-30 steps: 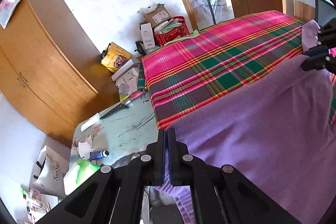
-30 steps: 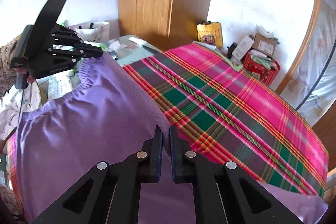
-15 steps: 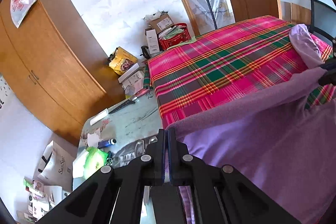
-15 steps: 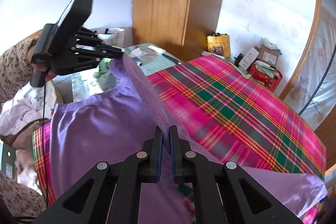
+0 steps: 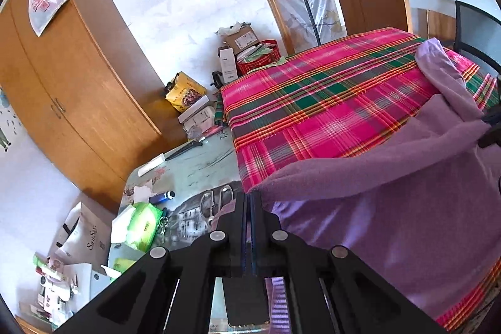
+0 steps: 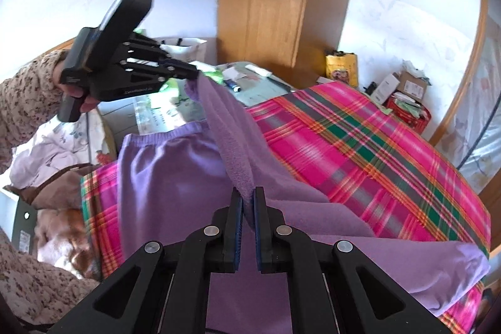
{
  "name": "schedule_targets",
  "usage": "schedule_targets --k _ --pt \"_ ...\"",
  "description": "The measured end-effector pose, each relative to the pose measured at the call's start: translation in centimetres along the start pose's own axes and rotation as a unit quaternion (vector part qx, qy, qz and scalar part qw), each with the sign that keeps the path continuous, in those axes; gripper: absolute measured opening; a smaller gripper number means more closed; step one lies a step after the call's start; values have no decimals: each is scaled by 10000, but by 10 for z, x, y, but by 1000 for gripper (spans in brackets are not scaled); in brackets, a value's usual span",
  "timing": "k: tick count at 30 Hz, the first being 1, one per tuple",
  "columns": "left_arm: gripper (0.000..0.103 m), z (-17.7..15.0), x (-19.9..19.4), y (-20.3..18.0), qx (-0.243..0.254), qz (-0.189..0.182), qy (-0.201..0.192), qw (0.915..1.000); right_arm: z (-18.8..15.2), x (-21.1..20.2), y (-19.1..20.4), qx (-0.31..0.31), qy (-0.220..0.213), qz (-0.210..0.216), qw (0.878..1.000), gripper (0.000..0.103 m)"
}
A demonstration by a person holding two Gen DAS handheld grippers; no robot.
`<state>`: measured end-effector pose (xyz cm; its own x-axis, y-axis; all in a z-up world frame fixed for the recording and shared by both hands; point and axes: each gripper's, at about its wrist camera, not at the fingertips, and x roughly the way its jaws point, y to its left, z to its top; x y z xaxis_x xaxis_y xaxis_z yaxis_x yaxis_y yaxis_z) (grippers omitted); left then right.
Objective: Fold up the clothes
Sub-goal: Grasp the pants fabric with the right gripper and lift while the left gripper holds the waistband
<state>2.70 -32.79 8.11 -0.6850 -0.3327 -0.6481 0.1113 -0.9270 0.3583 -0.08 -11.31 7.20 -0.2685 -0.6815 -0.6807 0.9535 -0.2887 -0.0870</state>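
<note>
Purple fleece garment (image 6: 175, 177) is lying across the plaid bedcover (image 6: 360, 152) with one long edge raised between our two grippers, so we're judging the first fold as mid-swing: the lower layer is lying flat on the bed, the lifted flap is not yet laid over it, and any further folds and the smoothing are left. Left gripper (image 5: 249, 202) is pinching one end of that raised edge with its fingers pressed together on the cloth, while the right gripper (image 6: 248, 202) is clamping the other end, fingers narrowly apart with fleece bunched between them.
</note>
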Motion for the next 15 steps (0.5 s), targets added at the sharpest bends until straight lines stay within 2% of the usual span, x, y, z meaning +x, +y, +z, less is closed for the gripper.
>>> schedule_targets --k 4,15 --pt "2 -15 -8 -1 -99 -12 26 9999 -8 -3 24 -197 72 48 9998 7" --pt "2 -53 -29 -3 -441 -91 67 9990 -26 -5 56 -290 185 261 9991 7"
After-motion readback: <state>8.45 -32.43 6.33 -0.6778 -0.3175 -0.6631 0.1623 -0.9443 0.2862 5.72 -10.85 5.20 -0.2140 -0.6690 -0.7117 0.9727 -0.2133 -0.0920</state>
